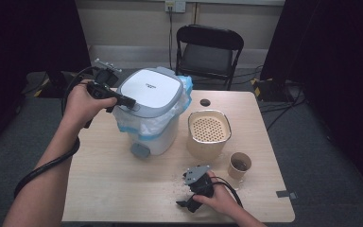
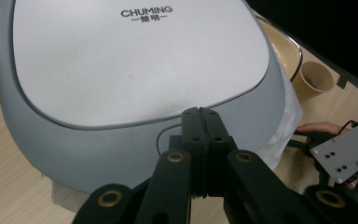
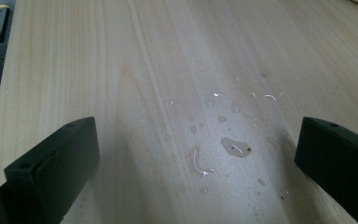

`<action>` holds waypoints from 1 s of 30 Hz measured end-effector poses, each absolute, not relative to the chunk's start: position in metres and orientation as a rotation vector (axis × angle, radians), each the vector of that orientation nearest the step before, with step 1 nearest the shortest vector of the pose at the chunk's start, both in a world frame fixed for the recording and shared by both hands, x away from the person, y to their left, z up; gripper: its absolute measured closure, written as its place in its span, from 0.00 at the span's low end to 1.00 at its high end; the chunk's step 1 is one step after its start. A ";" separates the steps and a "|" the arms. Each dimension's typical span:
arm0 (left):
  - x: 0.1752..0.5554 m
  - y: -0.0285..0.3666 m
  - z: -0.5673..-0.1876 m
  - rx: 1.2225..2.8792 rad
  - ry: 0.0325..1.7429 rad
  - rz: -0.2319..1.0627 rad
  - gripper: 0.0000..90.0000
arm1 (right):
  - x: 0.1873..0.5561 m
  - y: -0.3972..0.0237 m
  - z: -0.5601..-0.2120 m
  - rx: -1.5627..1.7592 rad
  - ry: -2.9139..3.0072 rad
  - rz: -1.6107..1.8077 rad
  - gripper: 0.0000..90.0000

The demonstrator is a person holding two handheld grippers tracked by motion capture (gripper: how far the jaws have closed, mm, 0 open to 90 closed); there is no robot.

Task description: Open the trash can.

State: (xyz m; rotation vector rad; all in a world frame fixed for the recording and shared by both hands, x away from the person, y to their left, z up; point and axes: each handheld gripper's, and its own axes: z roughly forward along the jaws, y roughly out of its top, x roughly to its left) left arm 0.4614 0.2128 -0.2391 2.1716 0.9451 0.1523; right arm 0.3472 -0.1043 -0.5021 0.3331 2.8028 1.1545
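Note:
A small white bin (image 1: 158, 137) with a grey-rimmed white lid (image 1: 150, 90) stands mid-table, lined with a white and blue bag (image 1: 163, 120). My left gripper (image 1: 131, 100) comes in from the left with its jaws shut and nothing between them. In the left gripper view the lid (image 2: 135, 60) reads "CHUMING", and my left gripper (image 2: 203, 114) has its tips right at the grey front rim. My right gripper (image 1: 184, 204) lies low at the table's near edge. In the right gripper view my right gripper (image 3: 198, 135) is open over bare wood with water drops (image 3: 235, 147).
A beige container (image 1: 209, 128) with a perforated insert stands right of the bin, and a paper cup (image 1: 239, 164) sits nearer the front right. A grey pedal (image 1: 141, 150) juts from the bin's base. Small specks (image 1: 177, 182) dot the table (image 1: 118, 189). A black folding chair (image 1: 208, 52) stands behind.

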 end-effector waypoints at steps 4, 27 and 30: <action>0.462 0.213 -0.239 2.168 0.956 0.162 1.00 | 0.347 -0.104 -0.502 0.333 2.803 1.154 0.00; 0.461 0.213 -0.241 2.171 0.964 0.149 1.00 | 0.347 -0.104 -0.502 0.333 2.803 1.154 0.00; 0.460 0.214 -0.241 2.170 0.963 0.160 1.00 | 0.347 -0.104 -0.502 0.334 2.803 1.152 0.00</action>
